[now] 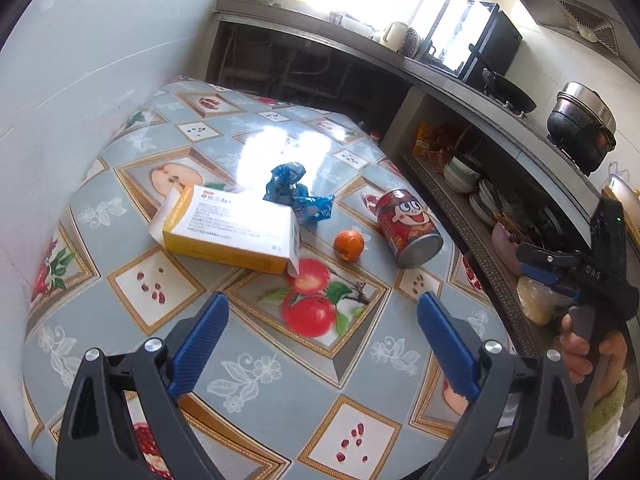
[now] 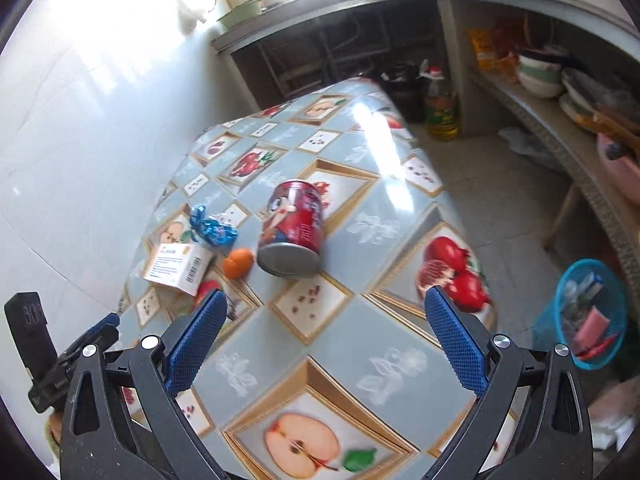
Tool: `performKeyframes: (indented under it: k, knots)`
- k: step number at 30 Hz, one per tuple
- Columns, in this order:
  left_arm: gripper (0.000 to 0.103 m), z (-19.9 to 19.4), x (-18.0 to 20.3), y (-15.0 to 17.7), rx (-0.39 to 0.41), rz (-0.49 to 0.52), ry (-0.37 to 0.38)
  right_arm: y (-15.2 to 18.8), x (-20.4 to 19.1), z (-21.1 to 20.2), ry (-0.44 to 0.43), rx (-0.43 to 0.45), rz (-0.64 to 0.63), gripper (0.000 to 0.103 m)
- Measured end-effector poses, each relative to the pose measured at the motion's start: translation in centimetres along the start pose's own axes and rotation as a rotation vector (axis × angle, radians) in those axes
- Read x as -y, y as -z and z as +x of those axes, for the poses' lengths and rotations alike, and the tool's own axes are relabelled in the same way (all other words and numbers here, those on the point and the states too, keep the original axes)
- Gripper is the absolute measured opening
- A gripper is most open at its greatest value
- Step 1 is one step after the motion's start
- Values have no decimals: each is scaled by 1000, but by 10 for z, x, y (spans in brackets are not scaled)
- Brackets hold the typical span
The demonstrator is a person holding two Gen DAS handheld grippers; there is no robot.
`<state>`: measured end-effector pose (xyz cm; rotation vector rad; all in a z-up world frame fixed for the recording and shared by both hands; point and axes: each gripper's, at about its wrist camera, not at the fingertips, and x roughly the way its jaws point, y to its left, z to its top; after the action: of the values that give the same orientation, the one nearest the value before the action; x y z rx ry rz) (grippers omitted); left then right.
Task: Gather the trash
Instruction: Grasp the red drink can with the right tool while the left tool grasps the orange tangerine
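Observation:
On the fruit-patterned table (image 1: 248, 364) lie a yellow and white box (image 1: 228, 229), a crumpled blue wrapper (image 1: 298, 194), a small orange (image 1: 349, 245) and a red can (image 1: 408, 227) on its side. My left gripper (image 1: 322, 332) is open and empty above the near table, short of the box. My right gripper (image 2: 325, 334) is open and empty, with the red can (image 2: 294, 230) ahead, the orange (image 2: 238, 263), wrapper (image 2: 212, 229) and box (image 2: 176, 266) to its left. The right gripper also shows at the left wrist view's right edge (image 1: 560, 276).
A blue mesh trash basket (image 2: 584, 316) with rubbish stands on the floor right of the table. A counter with shelves of bowls (image 1: 464, 172), pots (image 1: 580, 120) and an oil bottle (image 2: 440, 108) runs along the right. A white tiled wall (image 1: 80, 100) is at the left.

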<state>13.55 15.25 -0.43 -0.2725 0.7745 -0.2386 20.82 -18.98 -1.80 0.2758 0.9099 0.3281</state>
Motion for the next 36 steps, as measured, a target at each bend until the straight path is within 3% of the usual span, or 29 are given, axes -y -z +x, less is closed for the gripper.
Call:
performKeyframes:
  k: [5,11,14,16,21,24,36]
  knots:
    - [93,14,-6,-31,-14,-9,13,-39,-16,65,-19,-116,-4,94]
    - [93,32,6,-37,-23,23,47,-56,-24,124,-2,-246,6,78]
    - [92,45,18,-34,-39,52,98,-53,-25,134,-7,-281,-5,70]
    - [86,54,26,-33,-47,86,105,-51,-24,135,-35,-295,3,63]
    - [77,82,46,-33,-95,172,100,-45,-13,124,-31,-292,24,62]
    - [73,104,60,-34,-142,235,68,-37,2,110,-38,-288,57,62]
    - [48,174,89,-31,-212,484,-245,11,29,52,26,-214,62,62]
